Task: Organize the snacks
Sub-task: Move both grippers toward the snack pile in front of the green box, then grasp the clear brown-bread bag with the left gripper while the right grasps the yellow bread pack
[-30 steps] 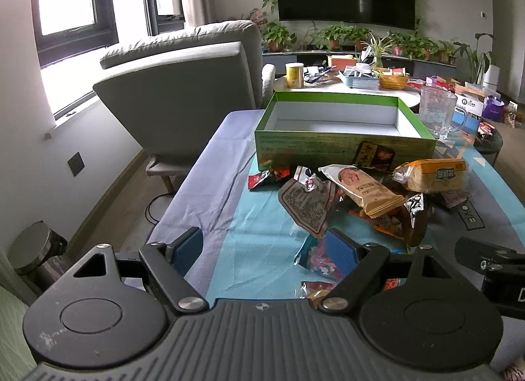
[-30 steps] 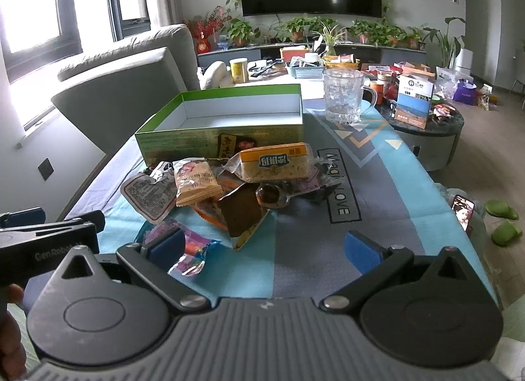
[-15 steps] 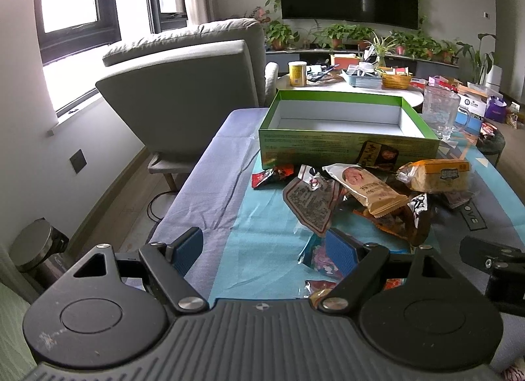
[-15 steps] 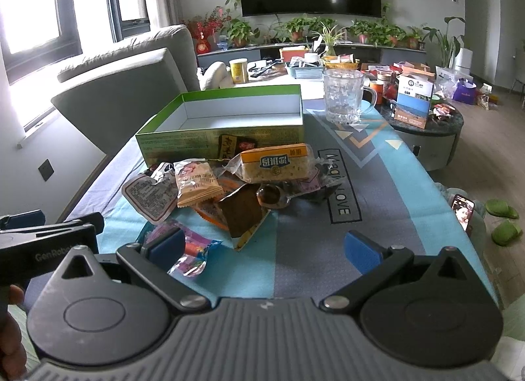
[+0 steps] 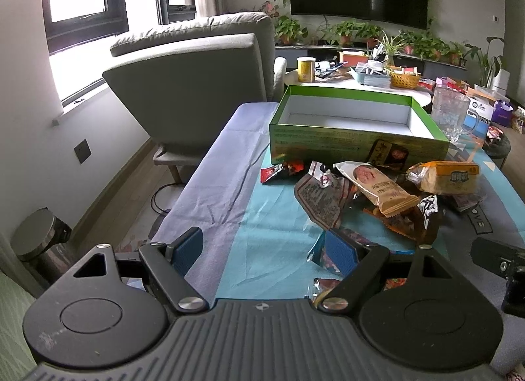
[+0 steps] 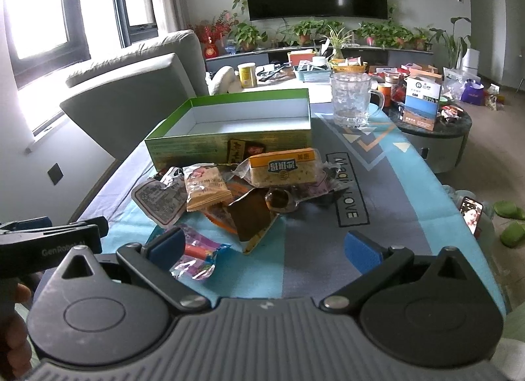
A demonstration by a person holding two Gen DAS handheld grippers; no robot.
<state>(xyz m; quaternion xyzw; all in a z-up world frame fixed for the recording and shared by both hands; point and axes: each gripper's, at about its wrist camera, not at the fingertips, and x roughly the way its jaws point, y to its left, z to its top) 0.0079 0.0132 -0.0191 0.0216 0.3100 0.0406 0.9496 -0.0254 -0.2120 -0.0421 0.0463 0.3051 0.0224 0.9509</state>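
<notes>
A pile of snack packets (image 5: pixel 380 197) (image 6: pixel 229 197) lies on the table in front of an empty green box (image 5: pixel 347 125) (image 6: pixel 236 128) with a white inside. On top are a yellow-labelled cake pack (image 6: pixel 283 167) (image 5: pixel 449 177) and a tan biscuit pack (image 5: pixel 377 189) (image 6: pixel 205 187). A pink-purple candy wrapper (image 6: pixel 197 258) lies nearest. My left gripper (image 5: pixel 262 251) is open, low over the table's near edge, left of the pile. My right gripper (image 6: pixel 262 248) is open too, just short of the pile, its left pad beside the candy wrapper.
A clear glass mug (image 6: pixel 352 103) (image 5: pixel 449 115) stands right of the box. A grey armchair (image 5: pixel 197 85) is left of the table, a bin (image 5: pixel 39 240) on the floor. A round side table (image 6: pixel 433 118) with boxes stands to the right. A phone (image 6: pixel 471 217) lies at the table's right edge.
The left wrist view has shifted a little, leaving the box and pile slightly further right and nearer. The right gripper has barely moved. Both stay open.
</notes>
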